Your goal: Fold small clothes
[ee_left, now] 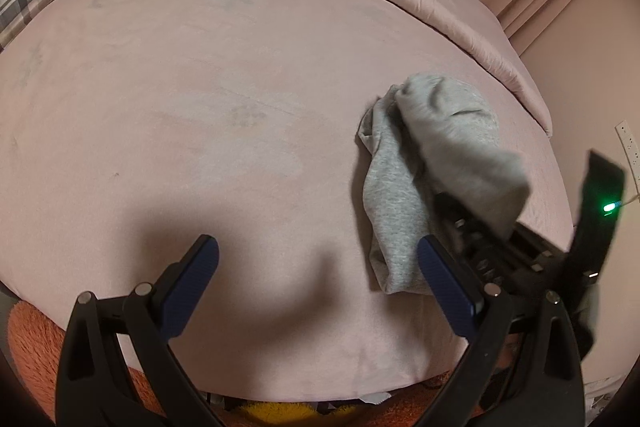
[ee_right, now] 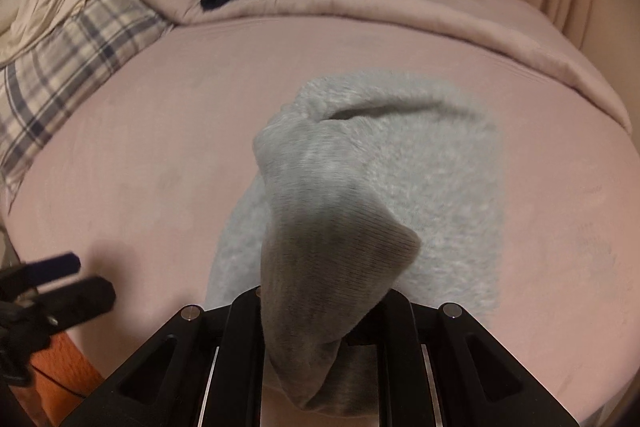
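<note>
1. The left hand-held gripper (ee_left: 318, 283) has two black plastic fingers (ee_left: 456, 291) faced with ribbed dark-blue pads.
2. Its black linkage arms have cut-out slots and are pinned with round silver rivets.
3. The right hand-held gripper (ee_right: 320, 311) is black too, with silver rivets and bright metal rails between its arms.
4. Seen from the left wrist, its body carries a small green light.
</note>
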Demonstrator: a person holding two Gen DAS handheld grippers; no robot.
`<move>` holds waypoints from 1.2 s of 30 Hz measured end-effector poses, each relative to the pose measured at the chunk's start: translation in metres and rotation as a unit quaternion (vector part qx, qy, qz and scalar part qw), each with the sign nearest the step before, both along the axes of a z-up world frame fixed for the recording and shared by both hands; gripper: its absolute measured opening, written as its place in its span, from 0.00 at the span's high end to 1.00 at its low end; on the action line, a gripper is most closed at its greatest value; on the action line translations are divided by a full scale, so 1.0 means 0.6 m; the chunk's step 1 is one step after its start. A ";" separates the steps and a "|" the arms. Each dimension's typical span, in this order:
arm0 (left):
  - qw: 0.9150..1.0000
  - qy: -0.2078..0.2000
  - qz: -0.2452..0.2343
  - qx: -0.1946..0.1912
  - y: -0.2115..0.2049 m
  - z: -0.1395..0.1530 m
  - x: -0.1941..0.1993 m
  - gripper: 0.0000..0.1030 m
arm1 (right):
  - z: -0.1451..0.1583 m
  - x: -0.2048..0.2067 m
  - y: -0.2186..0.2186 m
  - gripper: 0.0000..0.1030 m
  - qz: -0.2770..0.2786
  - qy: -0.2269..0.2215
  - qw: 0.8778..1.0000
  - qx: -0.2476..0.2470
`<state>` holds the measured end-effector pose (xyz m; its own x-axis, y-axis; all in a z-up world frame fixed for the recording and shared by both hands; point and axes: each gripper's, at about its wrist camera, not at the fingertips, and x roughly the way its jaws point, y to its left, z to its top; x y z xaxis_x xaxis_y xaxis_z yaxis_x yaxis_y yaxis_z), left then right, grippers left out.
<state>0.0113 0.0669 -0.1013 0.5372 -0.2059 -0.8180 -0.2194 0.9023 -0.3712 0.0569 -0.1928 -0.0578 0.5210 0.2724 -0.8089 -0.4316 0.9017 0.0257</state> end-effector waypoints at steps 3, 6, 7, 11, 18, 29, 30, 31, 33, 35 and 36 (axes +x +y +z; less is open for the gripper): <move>1.000 0.001 0.002 -0.002 0.003 -0.001 0.000 0.03 | -0.018 0.004 0.002 0.85 0.003 0.016 1.000 0.009; 1.000 0.001 0.004 -0.001 0.002 -0.001 0.000 0.03 | -0.025 0.003 0.003 0.85 0.002 0.019 1.000 0.016; 1.000 0.001 0.005 -0.001 0.001 0.000 0.000 0.03 | -0.022 0.001 0.005 0.84 0.003 0.016 1.000 0.013; 1.000 0.000 0.004 -0.005 0.002 -0.001 -0.003 0.03 | -0.007 -0.010 0.006 0.79 0.007 0.008 1.000 0.015; 1.000 -0.002 0.004 -0.004 0.007 0.000 -0.007 0.03 | 0.021 -0.033 -0.009 0.59 0.030 0.017 0.998 0.053; 1.000 -0.010 0.009 -0.003 0.011 0.011 -0.018 0.02 | 0.017 -0.041 -0.003 0.60 0.070 0.031 0.994 0.081; 1.000 -0.010 0.008 -0.002 0.010 0.012 -0.016 0.02 | 0.010 -0.040 -0.002 0.62 0.072 0.042 0.993 0.086; 1.000 -0.009 0.008 -0.002 0.008 0.012 -0.016 0.02 | 0.001 -0.037 0.000 0.63 0.071 0.055 0.992 0.088; 1.000 -0.007 0.007 -0.001 0.007 0.012 -0.015 0.02 | -0.018 -0.033 -0.003 0.64 0.062 0.081 0.990 0.093; 1.000 -0.005 0.006 -0.002 0.006 0.012 -0.013 0.02 | -0.036 -0.025 -0.009 0.65 0.048 0.107 0.987 0.107; 1.000 -0.005 0.004 -0.001 0.004 0.012 -0.012 0.02 | -0.040 -0.022 -0.012 0.66 0.045 0.115 0.986 0.116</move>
